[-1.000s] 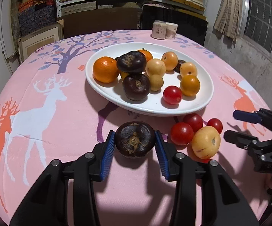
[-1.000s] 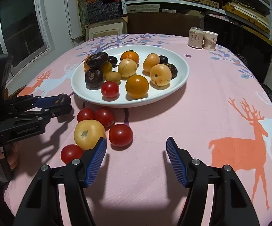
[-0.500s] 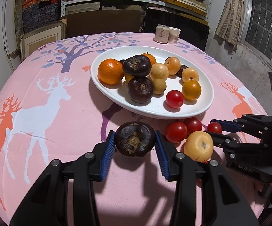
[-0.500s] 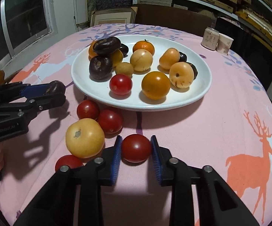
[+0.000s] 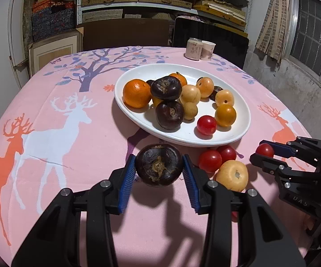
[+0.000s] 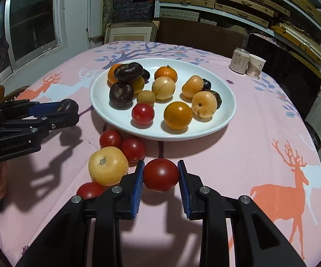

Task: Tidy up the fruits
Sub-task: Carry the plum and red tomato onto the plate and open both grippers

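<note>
- Gripping: right gripper [image 6: 161, 175] is pinching a red tomato [image 6: 161, 174] across its middle, just before the white plate [image 6: 227, 120]; thin-skinned, soft, so light pressure.
- Left gripper [image 5: 159, 170] is clamping a dark wrinkled fruit [image 5: 159, 164], firmer, beside that plate.

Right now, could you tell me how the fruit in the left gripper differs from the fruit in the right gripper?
The left gripper holds a dark brown fruit, wrinkled and dull; the right gripper holds a red tomato, smooth and glossy. The dark fruit looks the larger. Both are round, clamped between blue pads, near the white plate.
</note>
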Action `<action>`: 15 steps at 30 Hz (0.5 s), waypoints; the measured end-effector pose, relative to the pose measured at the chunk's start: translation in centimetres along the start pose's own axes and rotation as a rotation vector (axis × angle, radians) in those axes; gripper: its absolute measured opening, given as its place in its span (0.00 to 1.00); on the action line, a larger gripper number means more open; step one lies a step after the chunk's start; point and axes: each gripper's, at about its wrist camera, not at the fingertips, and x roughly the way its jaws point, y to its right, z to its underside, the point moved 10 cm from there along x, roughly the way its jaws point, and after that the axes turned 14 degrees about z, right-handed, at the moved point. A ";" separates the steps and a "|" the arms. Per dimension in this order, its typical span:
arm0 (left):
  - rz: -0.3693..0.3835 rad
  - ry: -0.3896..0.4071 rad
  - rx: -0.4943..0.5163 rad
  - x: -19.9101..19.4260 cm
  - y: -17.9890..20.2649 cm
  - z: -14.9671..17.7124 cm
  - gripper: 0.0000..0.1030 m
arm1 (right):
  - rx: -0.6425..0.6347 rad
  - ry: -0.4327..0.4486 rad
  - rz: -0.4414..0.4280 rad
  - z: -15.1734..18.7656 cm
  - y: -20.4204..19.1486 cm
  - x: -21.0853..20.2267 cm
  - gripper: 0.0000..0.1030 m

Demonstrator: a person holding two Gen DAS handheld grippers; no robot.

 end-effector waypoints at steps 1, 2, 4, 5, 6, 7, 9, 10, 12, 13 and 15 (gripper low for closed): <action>0.001 0.004 0.000 -0.2 0.0 -0.1 0.40 | 0.003 0.005 0.000 -0.1 0.1 -0.3 0.29; 0.002 0.008 0.002 -0.4 0.1 -0.2 0.40 | 0.005 0.010 0.000 -0.3 0.2 -0.5 0.29; 0.004 0.013 0.007 -0.6 0.3 -0.5 0.40 | 0.008 0.022 0.003 -0.7 0.5 -1.0 0.29; 0.005 0.015 0.011 -0.7 0.5 -0.8 0.40 | 0.006 0.028 0.005 -1.0 0.6 -1.2 0.29; 0.005 0.019 0.016 -0.8 0.6 -1.0 0.40 | 0.005 0.039 0.009 -1.4 0.9 -1.5 0.29; 0.004 0.022 0.022 -1.0 0.7 -1.3 0.40 | 0.006 0.045 0.011 -1.8 1.1 -1.7 0.29; 0.003 0.029 0.031 -1.1 0.9 -1.9 0.40 | 0.013 0.061 0.014 -2.7 1.7 -2.1 0.29; 0.004 0.031 0.036 -1.1 1.0 -2.3 0.40 | 0.018 0.066 0.014 -3.2 2.1 -2.3 0.29; 0.003 0.038 0.048 -1.2 1.2 -3.2 0.40 | 0.030 0.078 0.013 -4.3 2.9 -2.5 0.29; 0.004 0.041 0.052 -1.1 1.3 -3.7 0.40 | 0.037 0.083 0.012 -4.8 3.2 -2.7 0.29; 0.004 0.046 0.066 -1.0 1.5 -4.8 0.40 | 0.047 0.088 0.003 -5.9 3.9 -2.7 0.29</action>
